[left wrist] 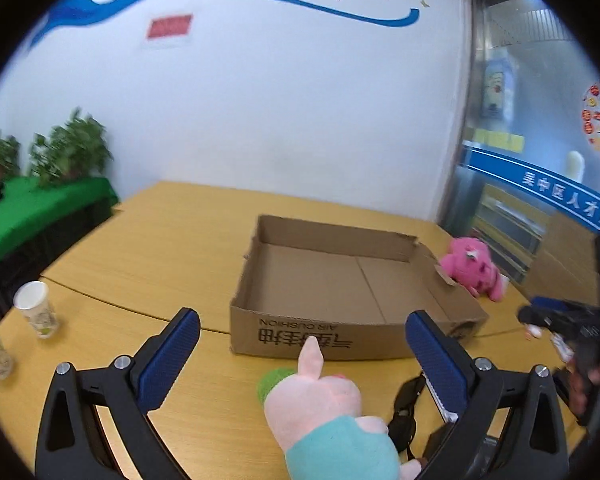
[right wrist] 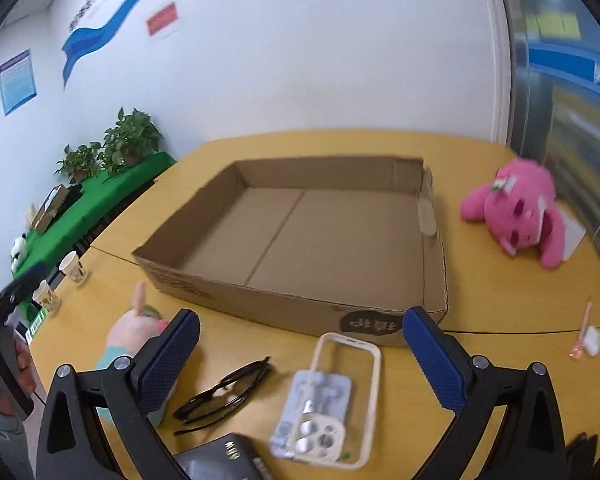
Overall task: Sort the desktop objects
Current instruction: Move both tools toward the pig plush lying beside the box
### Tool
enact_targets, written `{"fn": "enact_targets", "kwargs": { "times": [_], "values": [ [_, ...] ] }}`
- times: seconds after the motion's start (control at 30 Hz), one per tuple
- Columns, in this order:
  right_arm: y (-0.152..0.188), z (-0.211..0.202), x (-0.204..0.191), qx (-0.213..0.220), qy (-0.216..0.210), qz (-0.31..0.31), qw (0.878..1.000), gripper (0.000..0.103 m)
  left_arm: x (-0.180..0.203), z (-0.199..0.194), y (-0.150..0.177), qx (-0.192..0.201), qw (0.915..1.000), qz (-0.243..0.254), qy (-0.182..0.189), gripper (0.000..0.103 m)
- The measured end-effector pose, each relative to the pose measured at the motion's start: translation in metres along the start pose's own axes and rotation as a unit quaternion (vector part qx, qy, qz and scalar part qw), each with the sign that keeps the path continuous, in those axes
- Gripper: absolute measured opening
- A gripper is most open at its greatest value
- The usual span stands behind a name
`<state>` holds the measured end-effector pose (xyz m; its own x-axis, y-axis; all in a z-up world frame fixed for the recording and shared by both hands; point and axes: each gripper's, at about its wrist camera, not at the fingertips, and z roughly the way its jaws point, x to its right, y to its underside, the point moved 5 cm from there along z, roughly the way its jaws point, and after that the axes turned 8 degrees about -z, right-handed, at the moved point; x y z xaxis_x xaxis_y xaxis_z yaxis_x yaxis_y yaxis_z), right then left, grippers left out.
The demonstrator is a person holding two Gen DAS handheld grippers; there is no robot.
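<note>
Box (left wrist: 340,280): left wrist view, centre of frame, open cardboard tray on the table (left wrist: 148,240), nothing inside.
Left gripper (left wrist: 300,356): lower frame, blue-padded fingers spread wide, nothing between them.
Pig toy (left wrist: 324,412): bottom centre, lying on the table between the fingers, ear pointing at the box's near wall.
Sunglasses (left wrist: 406,412): just right of the pig toy, folded.
Pink toy (left wrist: 472,268): right of the box, touching its far right corner.
Cups (left wrist: 36,308): two at the left edge, upright.
Right gripper (left wrist: 556,320): far right edge, blurred.

Box (right wrist: 320,232): right wrist view, centre, still nothing inside.
Right gripper (right wrist: 300,344): lower frame, fingers wide apart, gripping nothing.
Phone case (right wrist: 340,392): bottom centre, flat on the table between the fingers, near the box's front wall.
Sunglasses (right wrist: 224,392): left of the case.
Pig toy (right wrist: 136,332): lower left, partly behind the left finger.
Pink toy (right wrist: 520,212): upper right, apart from the box.
Cups (right wrist: 74,266): left edge.
</note>
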<state>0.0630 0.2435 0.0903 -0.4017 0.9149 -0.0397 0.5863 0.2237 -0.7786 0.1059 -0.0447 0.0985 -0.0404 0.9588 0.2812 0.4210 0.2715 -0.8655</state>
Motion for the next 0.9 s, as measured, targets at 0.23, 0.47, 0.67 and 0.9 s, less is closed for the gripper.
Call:
{"fn": "enact_targets", "kwargs": {
  "times": [0.23, 0.47, 0.67, 0.9],
  "values": [
    [0.017, -0.032, -0.056, 0.005, -0.001, 0.006, 1.000, 0.103, 0.030, 0.023, 0.029, -0.096, 0.9953, -0.002, -0.014, 0.102],
    [0.043, -0.013, -0.078, -0.027, -0.007, -0.017, 0.999, 0.103, 0.028, 0.032, 0.057, -0.133, 0.9909, -0.013, -0.017, 0.102],
    [0.056, 0.001, -0.084, -0.038, -0.028, -0.033, 0.998, 0.068, 0.027, 0.030, 0.065, -0.134, 0.9901, 0.003, -0.042, 0.061],
    [0.064, 0.011, -0.079, -0.046, -0.054, -0.017, 0.997, 0.054, 0.036, 0.034, 0.074, -0.136, 0.9897, 0.004, -0.044, 0.053]
  ]
}}
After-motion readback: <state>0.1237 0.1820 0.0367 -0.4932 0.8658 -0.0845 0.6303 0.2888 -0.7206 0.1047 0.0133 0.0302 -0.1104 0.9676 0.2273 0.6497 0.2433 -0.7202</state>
